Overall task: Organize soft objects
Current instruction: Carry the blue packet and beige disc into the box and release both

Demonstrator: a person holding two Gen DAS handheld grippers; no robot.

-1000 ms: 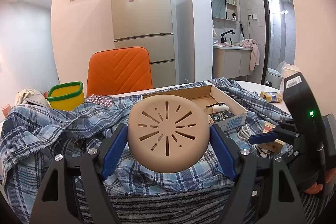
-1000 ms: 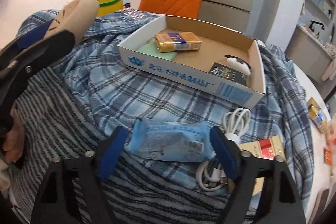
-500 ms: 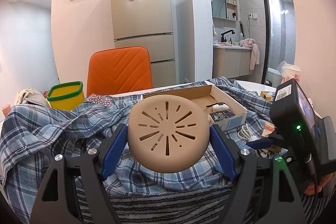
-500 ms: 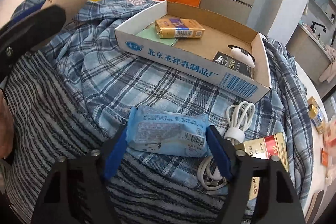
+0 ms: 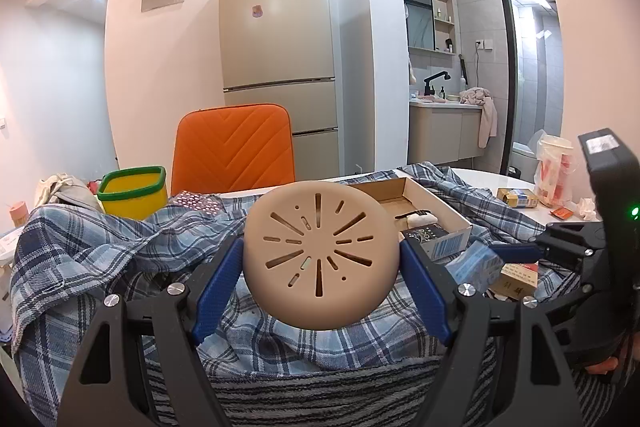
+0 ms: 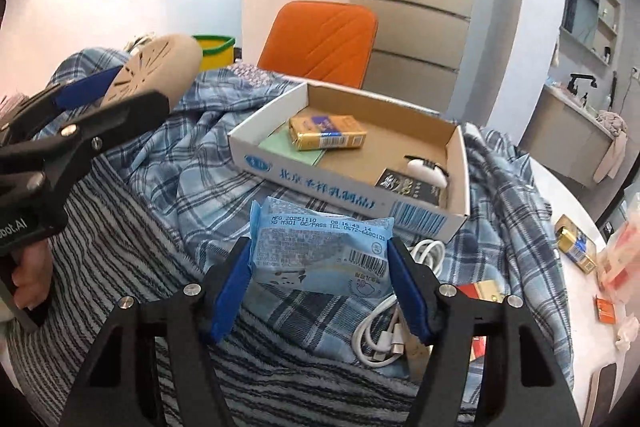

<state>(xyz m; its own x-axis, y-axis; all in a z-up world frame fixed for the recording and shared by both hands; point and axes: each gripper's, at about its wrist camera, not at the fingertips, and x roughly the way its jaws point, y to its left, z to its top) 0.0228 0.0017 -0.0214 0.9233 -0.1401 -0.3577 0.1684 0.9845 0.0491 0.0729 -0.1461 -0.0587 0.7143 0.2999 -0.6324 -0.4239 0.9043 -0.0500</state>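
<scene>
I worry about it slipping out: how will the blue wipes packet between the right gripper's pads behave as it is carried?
The blue wipes packet looks soft and probably light. Its glossy wrapper may be slippery. The right gripper, jaws just closing, pinches its sides, so it may buckle or sag.

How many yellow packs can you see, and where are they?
2: one yellow pack lies inside the cardboard box, the other yellow pack sits on the white table at right. More may be hidden under the cloth.
</scene>
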